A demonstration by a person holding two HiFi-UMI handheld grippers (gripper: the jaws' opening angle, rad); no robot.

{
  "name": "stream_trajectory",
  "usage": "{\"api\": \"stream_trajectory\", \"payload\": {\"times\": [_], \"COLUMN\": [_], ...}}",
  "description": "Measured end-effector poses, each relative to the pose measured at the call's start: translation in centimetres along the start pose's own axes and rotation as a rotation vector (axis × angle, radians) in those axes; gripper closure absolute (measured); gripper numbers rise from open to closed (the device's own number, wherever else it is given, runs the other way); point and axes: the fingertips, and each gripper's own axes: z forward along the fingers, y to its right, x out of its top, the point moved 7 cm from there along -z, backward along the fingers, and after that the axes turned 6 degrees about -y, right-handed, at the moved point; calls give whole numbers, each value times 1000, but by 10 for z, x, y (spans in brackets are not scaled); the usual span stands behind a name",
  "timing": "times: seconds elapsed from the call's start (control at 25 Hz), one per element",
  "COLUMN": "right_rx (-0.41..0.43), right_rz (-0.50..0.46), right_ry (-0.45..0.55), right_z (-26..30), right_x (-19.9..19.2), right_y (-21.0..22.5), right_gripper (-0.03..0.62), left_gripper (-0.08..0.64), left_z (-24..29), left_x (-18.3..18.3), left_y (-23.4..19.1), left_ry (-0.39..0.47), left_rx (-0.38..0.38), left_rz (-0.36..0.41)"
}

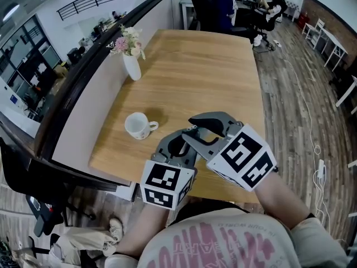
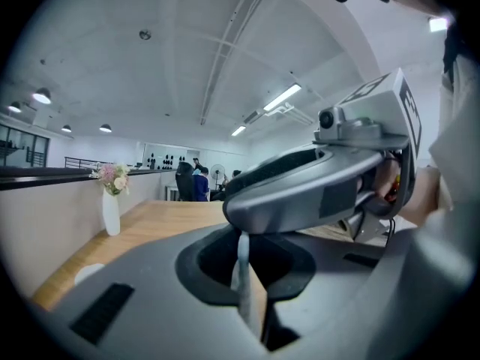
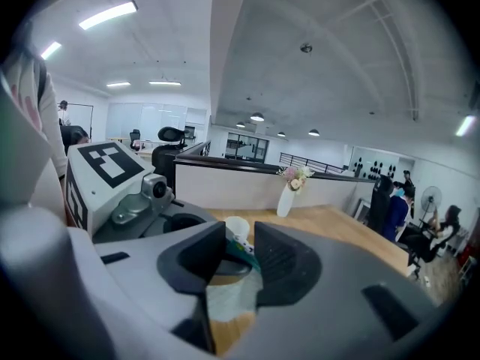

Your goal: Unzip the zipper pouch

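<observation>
My two grippers meet over the near edge of the wooden table. In the head view the pouch is hidden behind them. My left gripper is shut on a thin pale edge of the pouch, which stands upright between its jaws. My right gripper crosses just above the left one. Its jaws stand open. The pale pouch fabric and a green zipper strip show in the gap, and the pads are not pressing on them.
A white mug stands on the table left of the grippers. A white vase of flowers stands further back by the partition wall. People sit on office chairs beyond the far end.
</observation>
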Motion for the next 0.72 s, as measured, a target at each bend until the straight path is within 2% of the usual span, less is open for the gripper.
{"api": "stream_trajectory", "payload": {"times": [0.28, 0.48, 0.68, 0.72], "right_rx": [-8, 54, 85, 86], "right_rz": [42, 193, 288, 308], "right_ry": [-8, 60, 95, 103], "right_z": [2, -2, -2, -3], "right_x": [-6, -5, -4, -5], "right_y": [-4, 1, 6, 7], "right_gripper": [487, 512, 525, 546], "left_gripper": [540, 540, 540, 540], "left_z": [-4, -9, -10, -10], "left_x": [-5, -4, -2, -2], "left_y": [4, 3, 3, 3], "left_ry": [-28, -7, -5, -6], "left_rx": [14, 12, 1, -2], "left_rz": [58, 59, 70, 73]}}
